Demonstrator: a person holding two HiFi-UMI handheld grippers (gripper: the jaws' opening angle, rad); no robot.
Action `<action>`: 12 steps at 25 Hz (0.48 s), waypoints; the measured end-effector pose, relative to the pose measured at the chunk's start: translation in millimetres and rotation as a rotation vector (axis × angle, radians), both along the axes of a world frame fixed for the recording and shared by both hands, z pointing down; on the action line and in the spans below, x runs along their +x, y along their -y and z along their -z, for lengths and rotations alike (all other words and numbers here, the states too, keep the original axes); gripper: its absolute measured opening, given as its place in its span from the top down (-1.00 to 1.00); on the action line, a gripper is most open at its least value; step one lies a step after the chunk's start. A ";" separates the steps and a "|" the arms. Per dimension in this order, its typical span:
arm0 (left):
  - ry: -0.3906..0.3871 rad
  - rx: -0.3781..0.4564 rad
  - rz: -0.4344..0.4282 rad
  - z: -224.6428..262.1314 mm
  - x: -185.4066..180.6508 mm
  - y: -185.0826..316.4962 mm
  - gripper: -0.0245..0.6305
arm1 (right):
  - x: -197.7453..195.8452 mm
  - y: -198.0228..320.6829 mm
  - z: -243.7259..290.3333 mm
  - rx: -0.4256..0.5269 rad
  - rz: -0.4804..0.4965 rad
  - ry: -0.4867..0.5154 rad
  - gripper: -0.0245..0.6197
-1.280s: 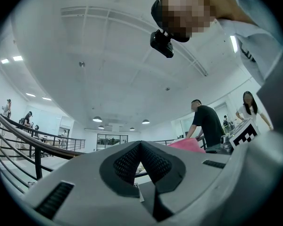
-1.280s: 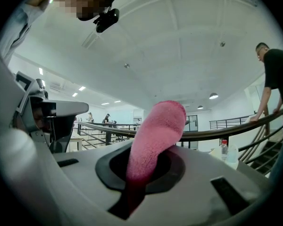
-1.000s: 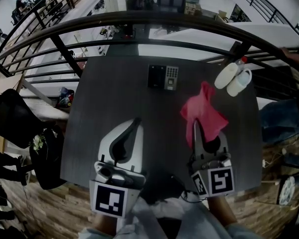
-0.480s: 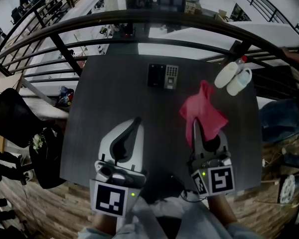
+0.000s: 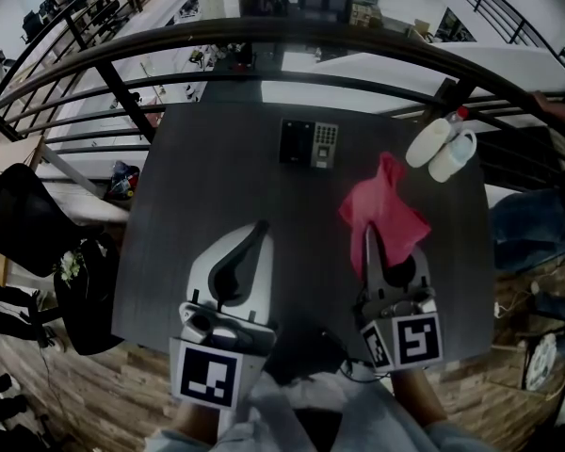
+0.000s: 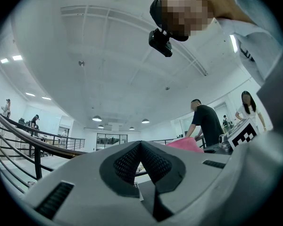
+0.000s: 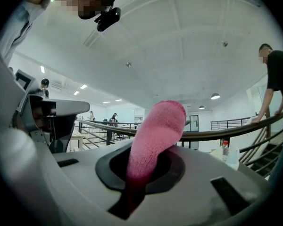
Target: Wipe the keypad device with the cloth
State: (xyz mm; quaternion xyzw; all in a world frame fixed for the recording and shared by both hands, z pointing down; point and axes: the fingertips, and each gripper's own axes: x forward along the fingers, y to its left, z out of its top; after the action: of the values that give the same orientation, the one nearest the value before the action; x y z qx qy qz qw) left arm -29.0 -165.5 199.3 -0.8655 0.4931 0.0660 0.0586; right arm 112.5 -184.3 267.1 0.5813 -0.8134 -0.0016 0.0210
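The keypad device [image 5: 309, 145], a black panel with a silver keypad half, lies flat at the far middle of the dark table [image 5: 198, 186]. A pink cloth [image 5: 384, 213] hangs from my right gripper [image 5: 367, 234], which is shut on it, to the near right of the device and apart from it. In the right gripper view the cloth [image 7: 155, 135] sticks up out of the closed jaws. My left gripper [image 5: 258, 226] hovers at the near middle, shut with nothing in it; its jaws meet in the left gripper view [image 6: 140, 145].
Two white plastic bottles [image 5: 441, 147] lie at the table's far right corner, one with a red cap. A dark metal railing [image 5: 292, 40] runs round the table's far side. People stand in the background [image 6: 205, 121].
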 end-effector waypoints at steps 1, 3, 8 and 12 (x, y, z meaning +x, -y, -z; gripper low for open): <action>-0.001 0.001 0.000 0.5 0.1 0.1 0.92 | -0.2 0.0 -0.1 -0.002 0.001 -0.001 0.83; -0.001 0.002 -0.001 1.8 1.0 0.6 0.92 | 0.4 0.1 0.4 -0.005 0.001 -0.002 0.83; 0.000 -0.002 -0.004 1.8 1.1 1.7 0.92 | 0.5 0.7 -0.5 -0.011 0.001 0.002 0.83; -0.002 -0.004 -0.004 1.1 0.2 0.4 0.92 | -0.3 -0.8 -1.5 -0.015 0.001 0.001 0.83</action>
State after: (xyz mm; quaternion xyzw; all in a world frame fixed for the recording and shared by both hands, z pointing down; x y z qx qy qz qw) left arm -28.8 -165.9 198.2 -0.8665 0.4917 0.0659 0.0564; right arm 112.2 -183.5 268.5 0.5808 -0.8137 0.0050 0.0249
